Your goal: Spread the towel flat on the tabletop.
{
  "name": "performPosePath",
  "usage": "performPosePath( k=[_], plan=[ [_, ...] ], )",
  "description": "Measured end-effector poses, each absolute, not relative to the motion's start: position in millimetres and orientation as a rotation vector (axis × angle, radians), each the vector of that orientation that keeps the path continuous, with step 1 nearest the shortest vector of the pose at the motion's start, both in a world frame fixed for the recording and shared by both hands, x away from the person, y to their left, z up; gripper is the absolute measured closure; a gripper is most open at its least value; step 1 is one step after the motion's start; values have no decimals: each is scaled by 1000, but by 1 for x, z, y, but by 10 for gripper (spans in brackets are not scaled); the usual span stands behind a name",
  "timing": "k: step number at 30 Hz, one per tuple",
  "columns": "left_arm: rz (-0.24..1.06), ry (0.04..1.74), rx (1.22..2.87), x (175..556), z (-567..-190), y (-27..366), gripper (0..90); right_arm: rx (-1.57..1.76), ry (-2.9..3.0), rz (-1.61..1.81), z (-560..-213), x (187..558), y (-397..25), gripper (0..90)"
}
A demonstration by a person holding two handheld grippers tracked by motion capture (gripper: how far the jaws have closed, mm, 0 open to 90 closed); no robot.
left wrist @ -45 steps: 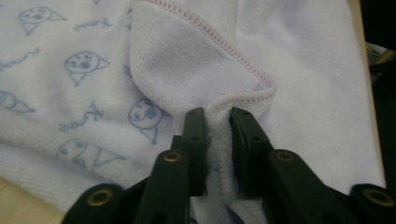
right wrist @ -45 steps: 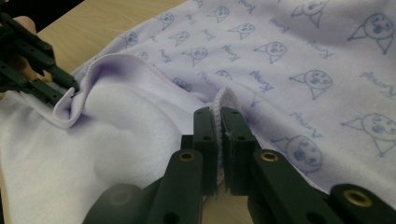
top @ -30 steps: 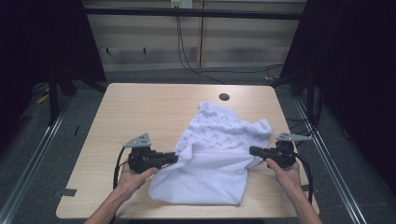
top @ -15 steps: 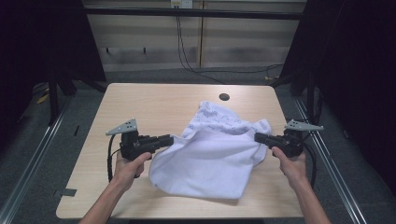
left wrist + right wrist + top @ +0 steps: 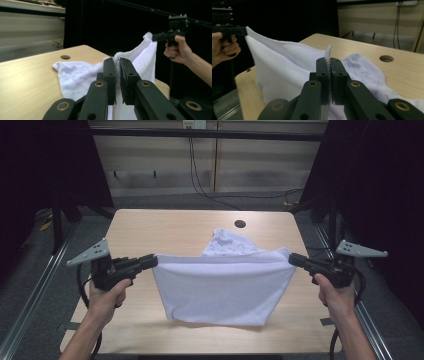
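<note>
A white towel hangs stretched between my two grippers above the wooden table. My left gripper is shut on its left top corner, and my right gripper is shut on its right top corner. The lower edge sags close to the tabletop. In the left gripper view the towel edge is pinched between the jaws, with the other hand and gripper far off. In the right gripper view the towel hem sits between the closed jaws. A second white cloth with a faint print lies on the table behind the towel.
A round cable hole lies near the table's far edge. Metal rails run along both sides of the table. Dark curtains stand to the left and right, and cables hang on the back wall.
Both grippers have risen and moved apart, lifting the towel off the table and pulling its top edge taut. The printed cloth stayed on the table.
</note>
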State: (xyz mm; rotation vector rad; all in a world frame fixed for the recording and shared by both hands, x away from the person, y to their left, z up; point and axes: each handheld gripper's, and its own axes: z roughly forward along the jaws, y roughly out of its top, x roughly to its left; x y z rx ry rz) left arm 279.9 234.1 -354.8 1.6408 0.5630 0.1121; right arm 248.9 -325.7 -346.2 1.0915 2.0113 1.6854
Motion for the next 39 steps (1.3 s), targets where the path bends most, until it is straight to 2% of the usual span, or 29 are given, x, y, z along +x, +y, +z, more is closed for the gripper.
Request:
performPosePath(
  k=[2, 3, 4, 5, 6, 9, 12, 13, 16, 18, 19, 23, 28, 31, 33, 34, 39],
  plan=[
    [100, 535, 1700, 261, -362, 237, 844, 1034, 2068, 1703, -347, 215, -320, 863],
    [78, 538, 1727, 250, -371, 239, 844, 1034, 2068, 1703, -347, 215, -320, 863],
    [48, 539, 1758, 239, -382, 240, 843, 1029, 2102, 1684, -353, 203, -318, 862],
    [35, 547, 1797, 225, -396, 241, 842, 1046, 2166, 1685, -375, 177, -315, 862],
    [15, 545, 1813, 218, -404, 242, 842, 1046, 2166, 1685, -375, 177, -315, 862],
    [-89, 555, 1869, 194, -428, 243, 842, 1077, 2221, 1687, -400, 146, -312, 857],
    [-129, 472, 1939, 170, -431, 242, 835, 1045, 2270, 1658, -400, 111, -307, 816],
    [-147, 446, 1919, 165, -430, 244, 822, 1048, 2270, 1678, -396, 98, -307, 773],
    [-130, 449, 1862, 161, -428, 250, 782, 1028, 2302, 1663, -392, 83, -308, 738],
    [-134, 456, 1843, 166, -428, 252, 718, 1075, 2283, 1650, -397, 95, -312, 722],
    [-150, 445, 1825, 170, -428, 253, 718, 1075, 2283, 1650, -397, 95, -312, 722],
    [-123, 497, 1861, 194, -430, 248, 722, 1184, 2310, 1579, -428, 139, -302, 687],
    [-116, 645, 1924, 267, -460, 212, 733, 1252, 2425, 1396, -464, 190, -274, 622],
    [-91, 659, 2062, 300, -479, 187, 741, 1264, 2447, 1336, -471, 211, -259, 577],
    [-79, 704, 2082, 321, -492, 173, 765, 1284, 2442, 1302, -474, 221, -253, 543],
    [-109, 698, 2089, 327, -496, 166, 771, 1289, 2438, 1287, -476, 226, -252, 529],
    [-75, 673, 2170, 334, -503, 145, 776, 1314, 2467, 1239, -486, 241, -246, 530]
  ],
)
